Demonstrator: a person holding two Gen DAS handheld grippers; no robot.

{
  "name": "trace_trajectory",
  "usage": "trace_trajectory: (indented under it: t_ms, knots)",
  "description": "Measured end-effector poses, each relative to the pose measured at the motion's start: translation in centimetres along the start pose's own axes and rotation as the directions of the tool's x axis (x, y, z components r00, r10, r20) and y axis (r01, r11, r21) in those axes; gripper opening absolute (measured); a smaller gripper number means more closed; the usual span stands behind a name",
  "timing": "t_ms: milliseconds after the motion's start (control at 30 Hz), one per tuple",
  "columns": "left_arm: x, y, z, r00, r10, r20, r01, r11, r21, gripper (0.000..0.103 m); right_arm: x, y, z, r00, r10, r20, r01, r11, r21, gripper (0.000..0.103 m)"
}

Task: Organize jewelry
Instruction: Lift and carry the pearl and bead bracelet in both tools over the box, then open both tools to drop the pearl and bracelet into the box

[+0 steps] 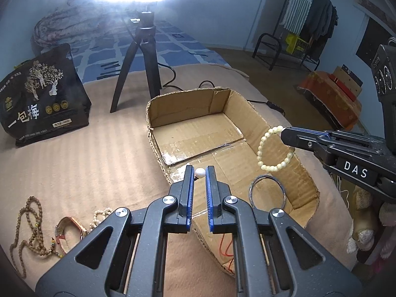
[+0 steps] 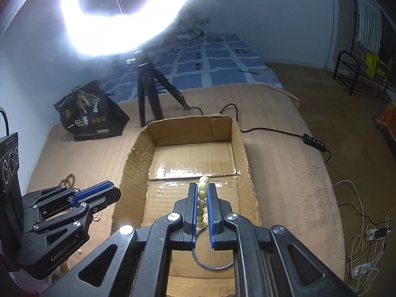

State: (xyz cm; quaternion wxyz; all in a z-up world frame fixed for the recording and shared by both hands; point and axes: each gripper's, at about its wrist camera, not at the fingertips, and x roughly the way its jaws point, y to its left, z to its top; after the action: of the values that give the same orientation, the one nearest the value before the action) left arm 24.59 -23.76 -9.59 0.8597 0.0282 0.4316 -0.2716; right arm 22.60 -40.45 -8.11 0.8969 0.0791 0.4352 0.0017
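My left gripper (image 1: 199,173) is shut on a white pearl piece (image 1: 200,172), of which only one pearl shows between the blue pads. It hovers over the near left wall of the open cardboard box (image 1: 158,99). My right gripper (image 2: 201,185) is shut on a pale yellow bead bracelet (image 2: 202,198), which hangs over the box (image 2: 243,148). In the left wrist view the right gripper (image 1: 284,133) reaches in from the right, with the bracelet (image 1: 262,146) dangling as a loop. A dark bangle (image 1: 251,190) lies inside the box. The left gripper (image 2: 112,188) sits left of the box.
On the tan blanket to the left lie a brown bead necklace (image 1: 29,222), a watch (image 1: 70,227) and a pearl strand (image 1: 99,216). A red cord (image 1: 226,245) lies in the box. Behind it stand a ring-light tripod (image 1: 146,57) and a black snack bag (image 1: 42,99). A cable with a switch (image 2: 313,142) runs right.
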Motion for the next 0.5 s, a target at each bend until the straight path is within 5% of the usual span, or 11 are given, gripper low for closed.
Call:
trace_trajectory:
  t_ms: [433, 500]
  knots:
    - [1.2, -0.3, -0.1, 1.000, 0.005, -0.027, -0.005, 1.000, -0.002, 0.007, 1.3, -0.7, -0.3, 0.999, -0.009, -0.035, 0.010, 1.000, 0.011, 0.006]
    - [1.3, -0.2, -0.1, 0.999, 0.010, -0.034, -0.010, 1.000, -0.006, 0.020, 1.2, -0.7, -0.2, 0.999, -0.014, -0.032, 0.014, 1.000, 0.012, 0.023]
